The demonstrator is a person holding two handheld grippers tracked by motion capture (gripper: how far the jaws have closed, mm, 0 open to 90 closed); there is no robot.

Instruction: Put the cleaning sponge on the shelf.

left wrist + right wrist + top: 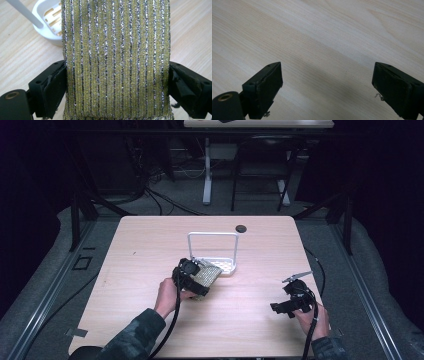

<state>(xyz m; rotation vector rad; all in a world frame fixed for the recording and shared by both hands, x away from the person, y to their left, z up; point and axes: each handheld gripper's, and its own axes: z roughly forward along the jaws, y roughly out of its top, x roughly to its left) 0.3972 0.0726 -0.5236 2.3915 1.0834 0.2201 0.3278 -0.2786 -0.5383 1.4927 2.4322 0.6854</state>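
**Sponge on its way to the white rack**

Sponge (116, 60) is the thing being worked with here. It is a scrubby pad, gold and silver, with shiny stripes. The left gripper (192, 276) holds it: in the left gripper view the two black jaws press on the pad's two sides, one on each side. The pad sticks out past the jaws toward the white rack (216, 251).

The white rack is the spot to look at. It sits on the table (150, 245), and it has a flat tray with slots and a tall thin hoop standing up over it. The sponge is just beside the tray, at its near edge, and seems held a little above the wood. I cannot tell if it touches the tray.

The right gripper (291, 301) is well apart from the rack, over bare wood. Its jaws are spread wide and hold nothing.

I think the step in hand is carrying the sponge to the rack. The next move likely needs the pad to go over the tray, under the hoop, without bumping it, and then the jaws must let go.
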